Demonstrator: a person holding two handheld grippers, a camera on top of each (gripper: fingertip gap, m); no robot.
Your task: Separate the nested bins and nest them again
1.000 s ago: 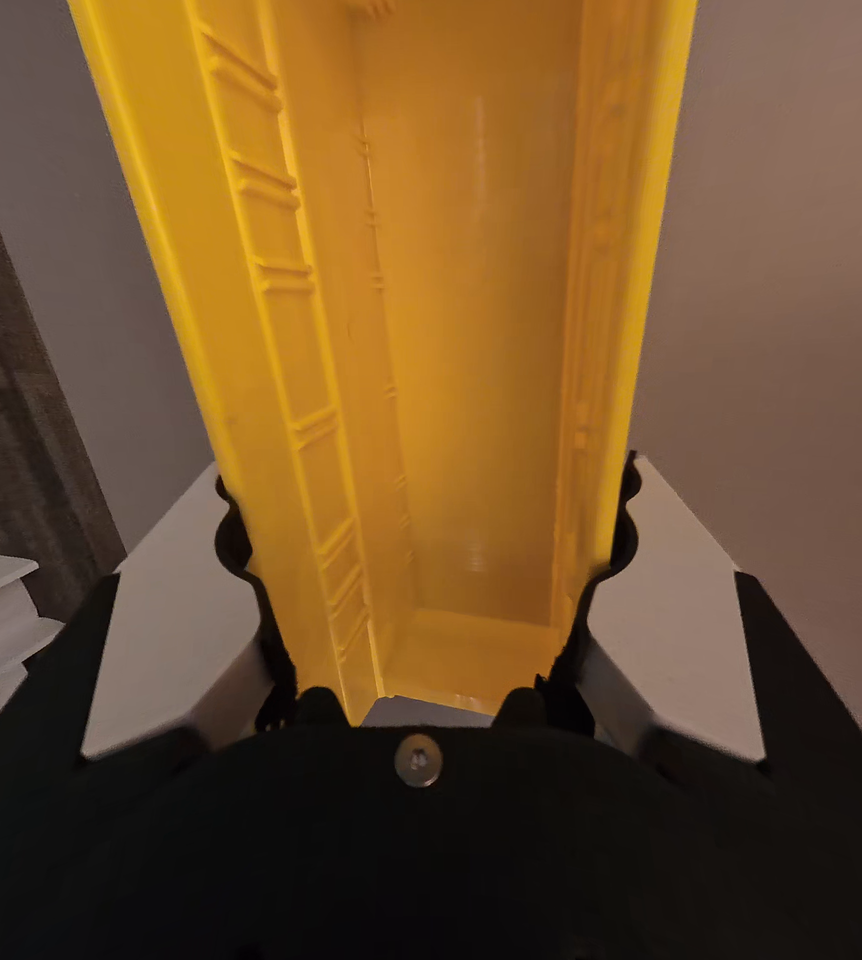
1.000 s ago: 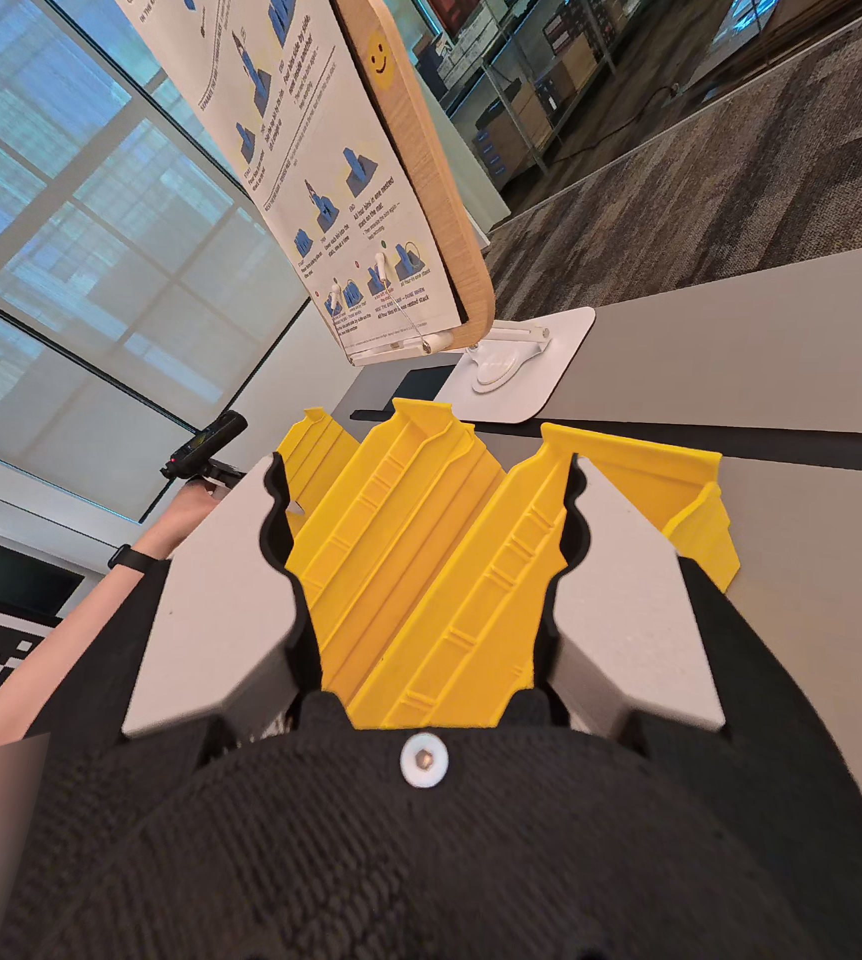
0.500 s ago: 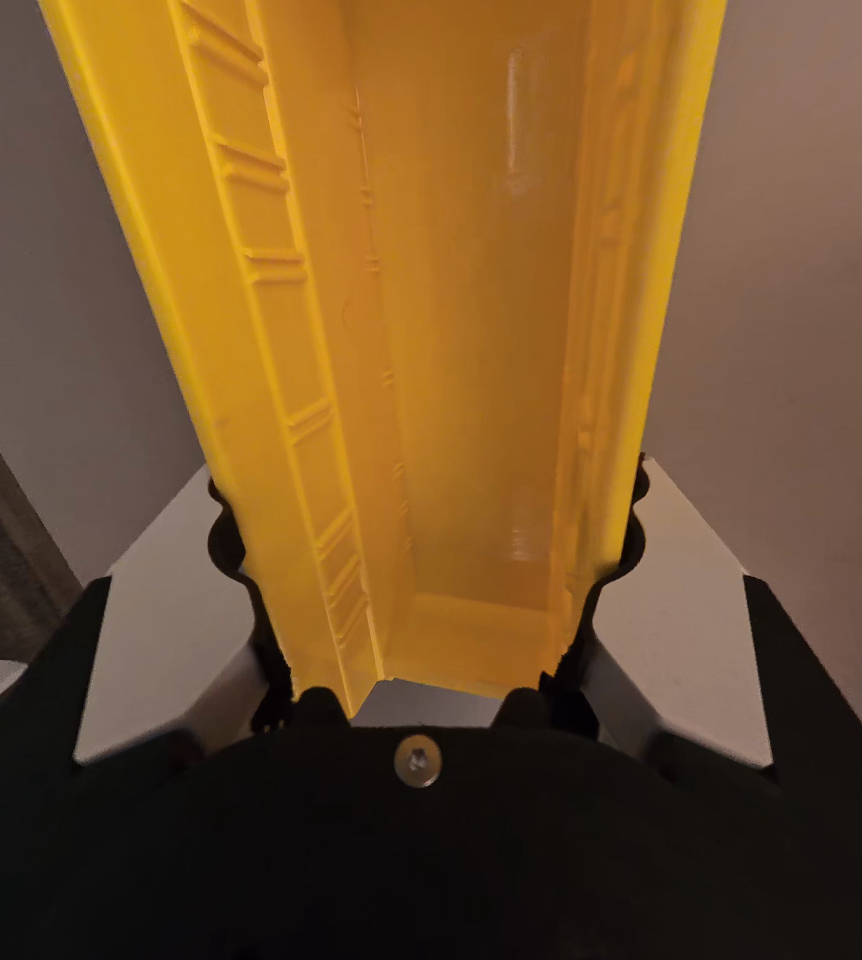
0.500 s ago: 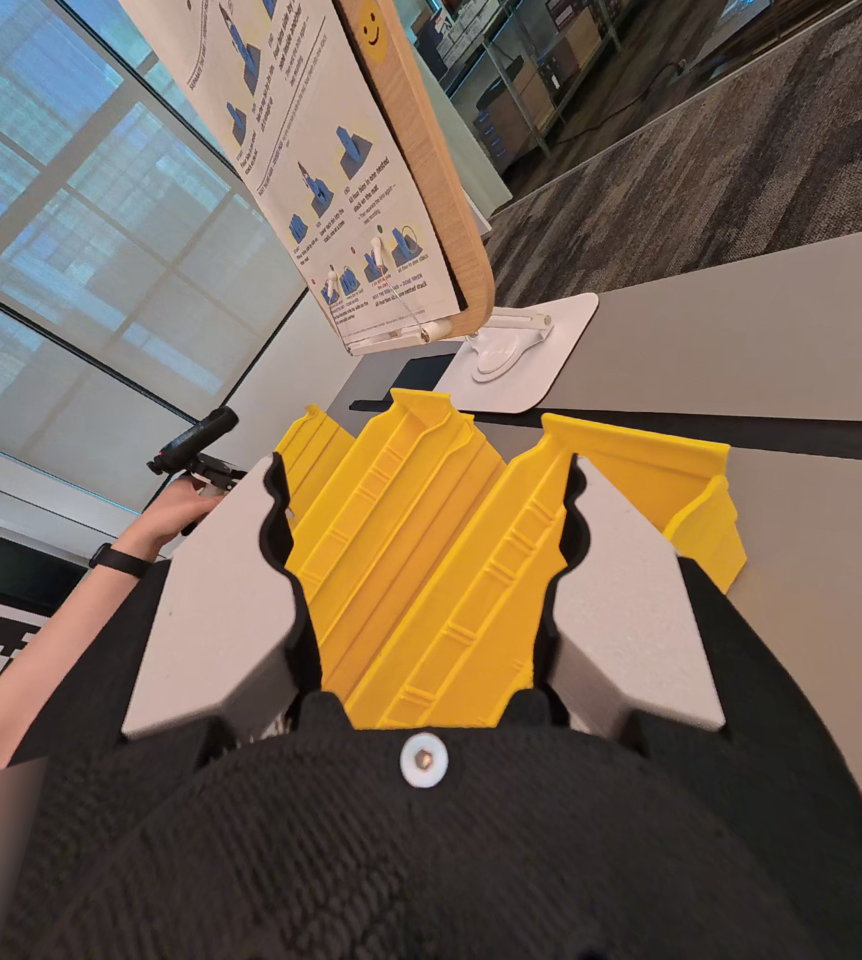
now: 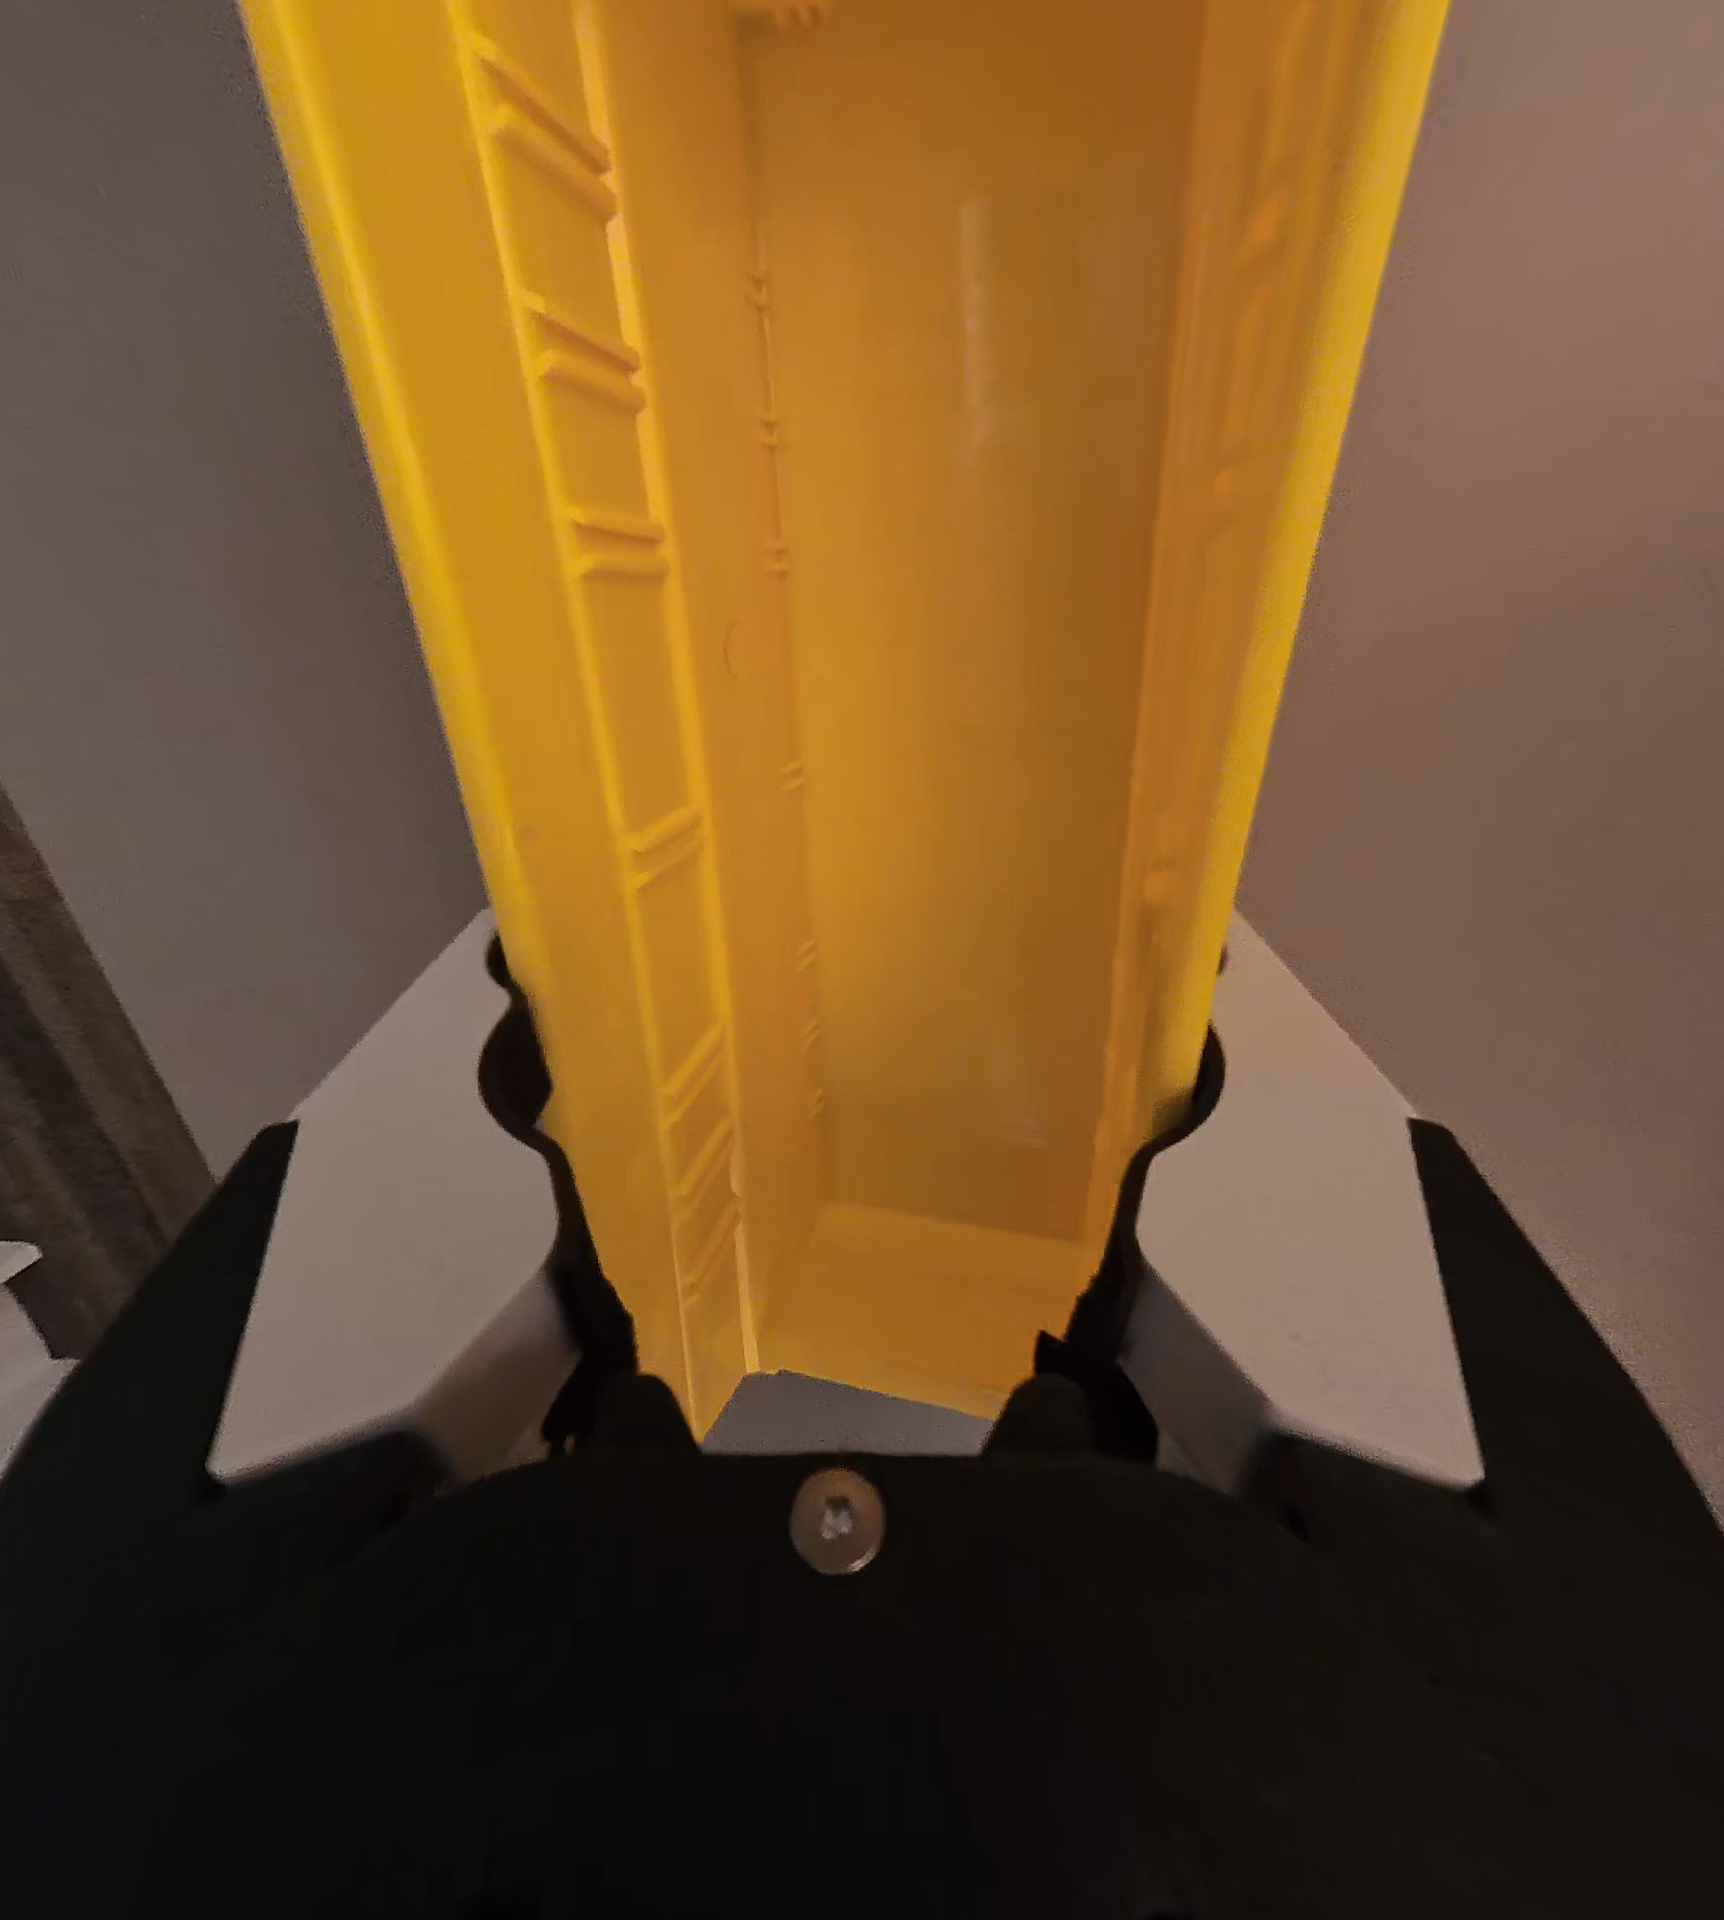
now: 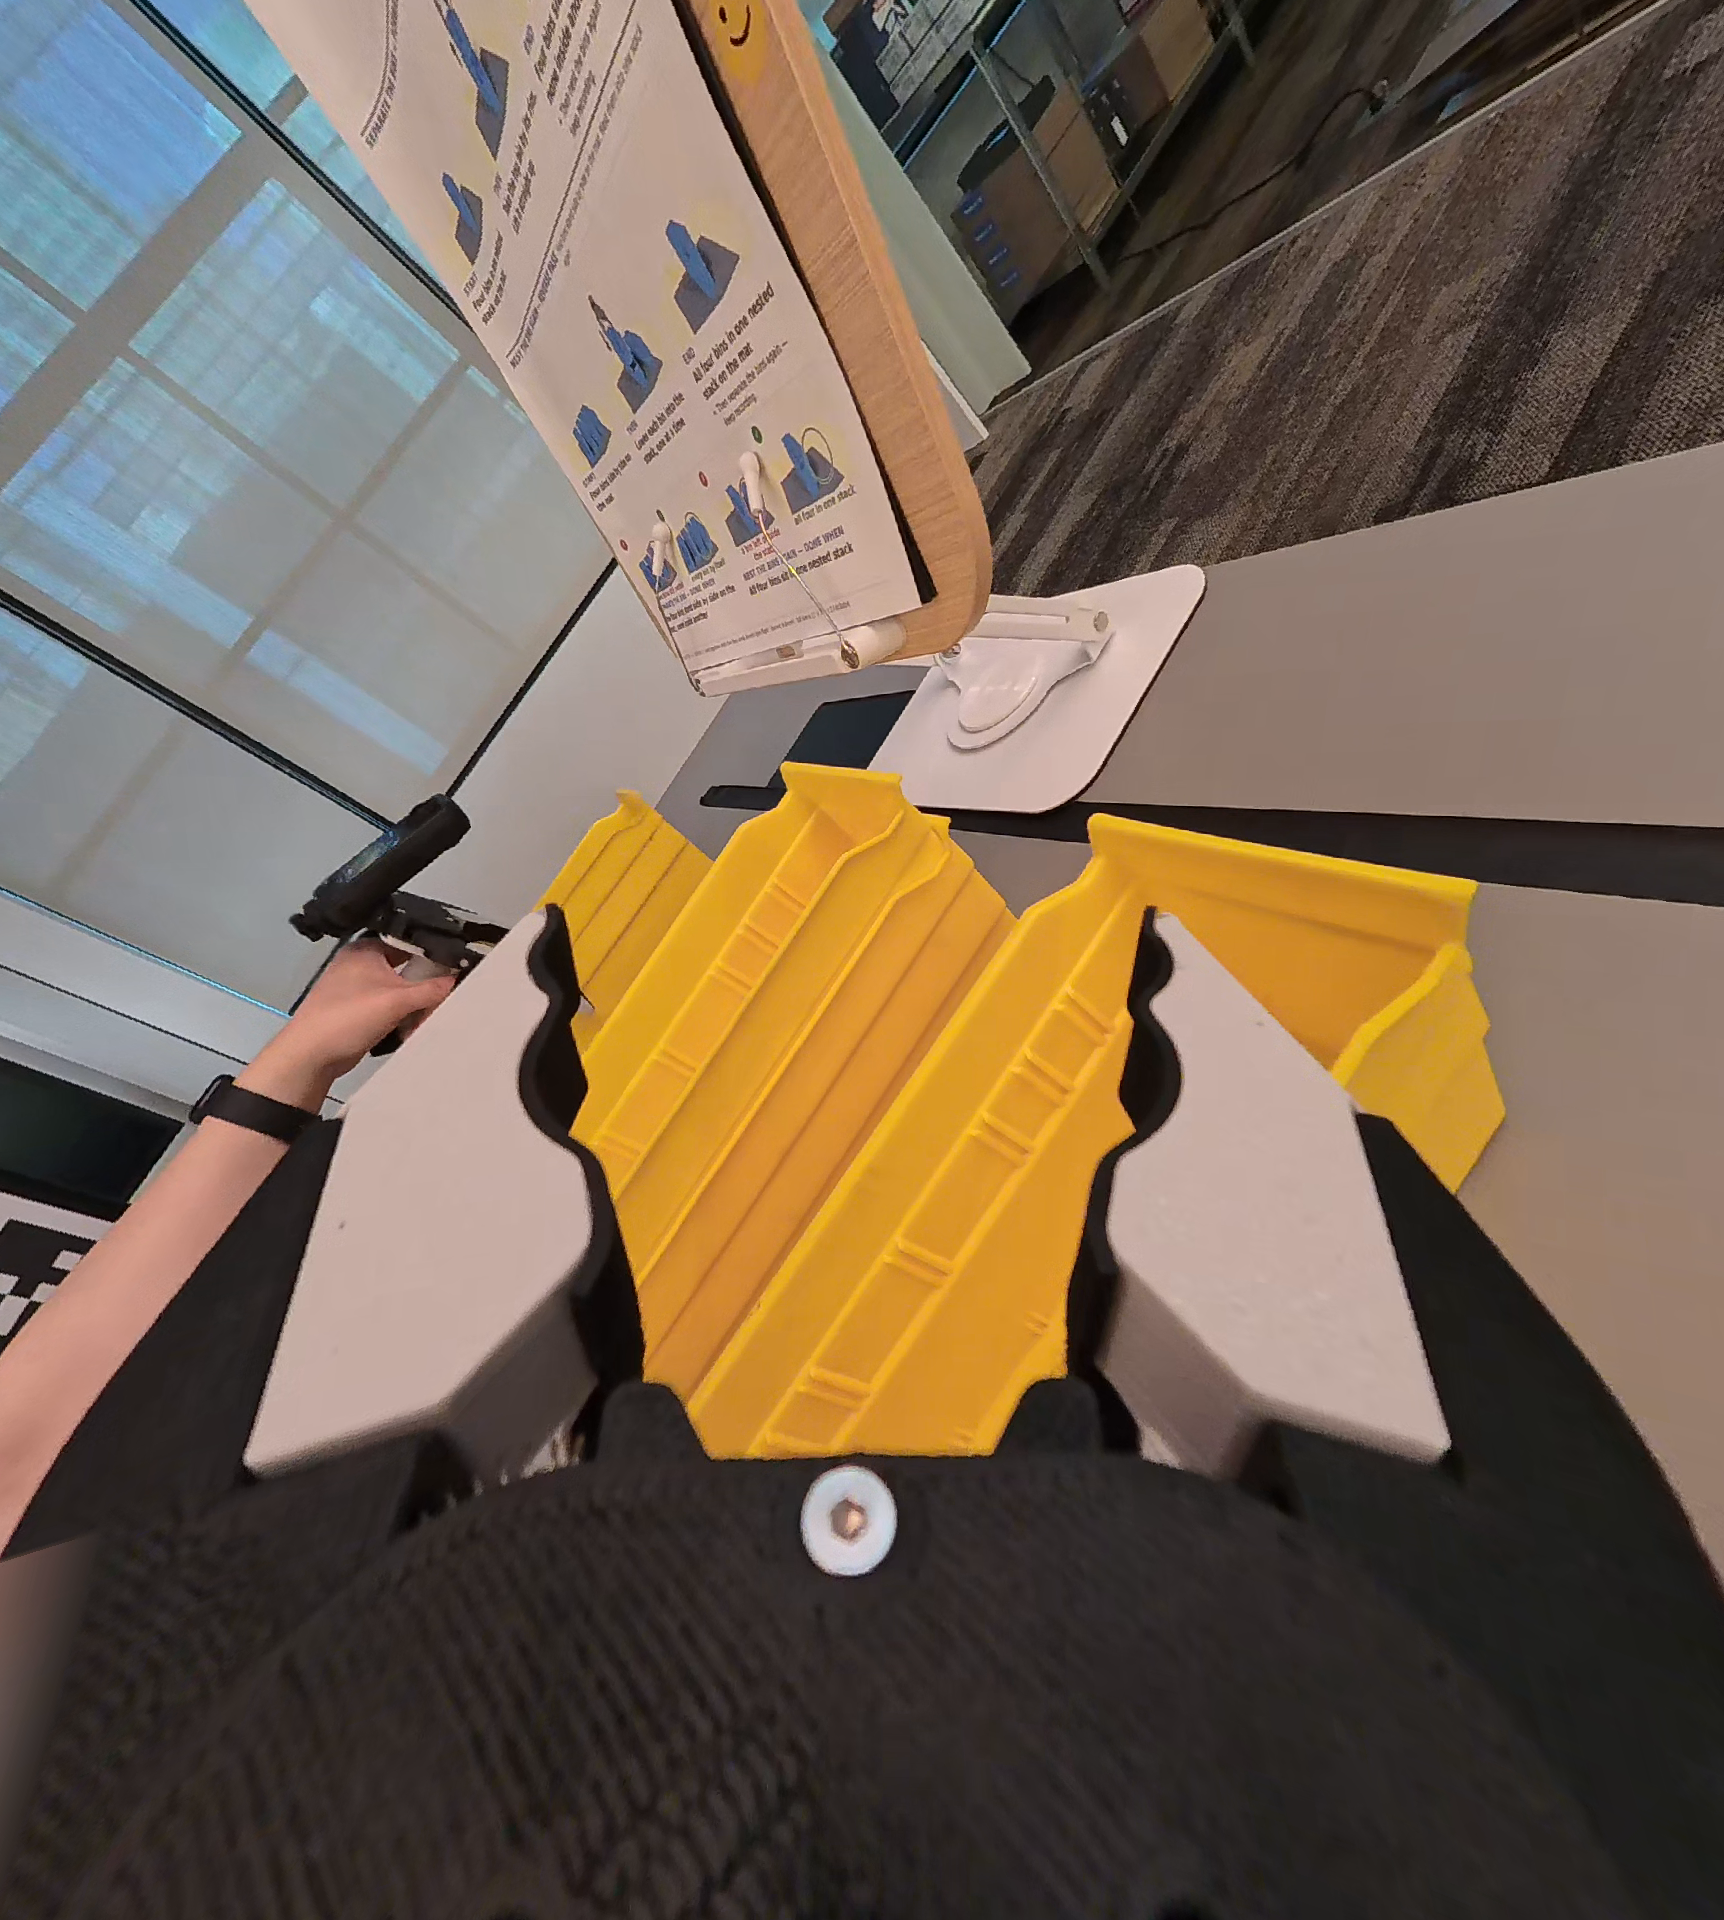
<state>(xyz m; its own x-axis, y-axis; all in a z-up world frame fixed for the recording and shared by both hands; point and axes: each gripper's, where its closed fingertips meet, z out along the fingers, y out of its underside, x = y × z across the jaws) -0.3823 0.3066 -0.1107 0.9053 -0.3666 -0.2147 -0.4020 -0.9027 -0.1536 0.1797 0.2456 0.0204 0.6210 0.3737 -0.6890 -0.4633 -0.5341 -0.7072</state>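
Left wrist view: the left gripper (image 5: pixel 858 1039) grips one long yellow bin (image 5: pixel 941 675), its jaws pressed on both side walls; the bin's inside holds nothing.

Right wrist view: the right gripper (image 6: pixel 837 1039) clamps the yellow bins (image 6: pixel 837 1143) on the grey bench (image 6: pixel 1564 675).

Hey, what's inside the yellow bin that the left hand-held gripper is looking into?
Nothing shows inside the yellow bin: only its bare floor and ribbed walls. Its far end runs out of frame, and the nearest corner sits behind the left hand-held gripper, so those parts stay unseen.
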